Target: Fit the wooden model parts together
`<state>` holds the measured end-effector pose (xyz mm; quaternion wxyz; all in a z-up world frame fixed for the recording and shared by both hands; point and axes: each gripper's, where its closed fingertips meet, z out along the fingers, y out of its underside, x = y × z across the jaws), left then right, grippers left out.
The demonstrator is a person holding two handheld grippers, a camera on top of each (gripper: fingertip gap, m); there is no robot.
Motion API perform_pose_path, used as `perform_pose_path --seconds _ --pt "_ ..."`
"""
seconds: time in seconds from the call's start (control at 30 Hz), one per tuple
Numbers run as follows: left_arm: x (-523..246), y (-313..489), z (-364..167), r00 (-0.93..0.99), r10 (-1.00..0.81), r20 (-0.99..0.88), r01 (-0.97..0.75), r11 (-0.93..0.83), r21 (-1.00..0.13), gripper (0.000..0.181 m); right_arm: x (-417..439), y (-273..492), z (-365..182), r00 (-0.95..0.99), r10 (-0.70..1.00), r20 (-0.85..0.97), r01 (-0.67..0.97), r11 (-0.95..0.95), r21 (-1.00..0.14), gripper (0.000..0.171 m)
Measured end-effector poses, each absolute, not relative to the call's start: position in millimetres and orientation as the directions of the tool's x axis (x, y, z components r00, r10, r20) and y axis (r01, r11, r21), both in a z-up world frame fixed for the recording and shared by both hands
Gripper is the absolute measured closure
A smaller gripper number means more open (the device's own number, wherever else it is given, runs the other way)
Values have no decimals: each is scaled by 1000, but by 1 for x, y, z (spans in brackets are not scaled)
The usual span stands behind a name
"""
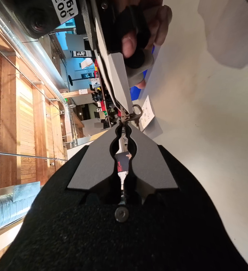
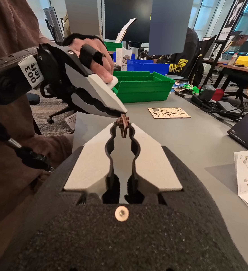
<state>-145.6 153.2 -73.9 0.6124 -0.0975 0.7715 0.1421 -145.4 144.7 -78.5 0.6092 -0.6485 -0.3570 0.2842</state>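
My right gripper (image 2: 122,124) is shut on a small dark wooden model assembly (image 2: 124,129), a disc with a gear-like piece, held above the grey table (image 2: 179,146). My left gripper (image 2: 122,114) comes in from the upper left, and its tips pinch a small wooden piece (image 2: 122,117) pressed against the top of that assembly. In the left wrist view, which is turned on its side, my left gripper (image 1: 123,123) is shut on the piece. There the right gripper (image 1: 127,110) meets it tip to tip, with the ringed assembly (image 1: 136,113) between them.
A punched-out wooden parts sheet (image 2: 168,112) lies flat beyond the grippers. A green bin (image 2: 142,88) and a blue bin (image 2: 146,66) stand behind it. An instruction booklet (image 2: 246,173) and a dark box (image 2: 246,132) lie at the right. Cables (image 2: 223,105) lie at the far right.
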Motion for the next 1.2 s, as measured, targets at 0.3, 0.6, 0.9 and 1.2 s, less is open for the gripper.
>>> perform_pose_path --seconds 0.3,0.6,0.9,1.2 --pt "-156 150 -89 -253 -515 -819 -398 827 -397 152 -140 143 -75 579 813 68 100 12 -995 155" --pt "-153 132 -75 -234 -969 -76 -379 163 -911 156 -153 134 -77 517 850 102 123 44 -991 155" --pt "-154 124 -78 -264 -962 -74 -374 173 -911 166 -157 129 -77 469 879 85 122 31 -992 155" --pt "-156 119 -78 -293 -953 -72 -366 182 -913 167 -160 126 -78 438 898 45 111 -4 -994 155"
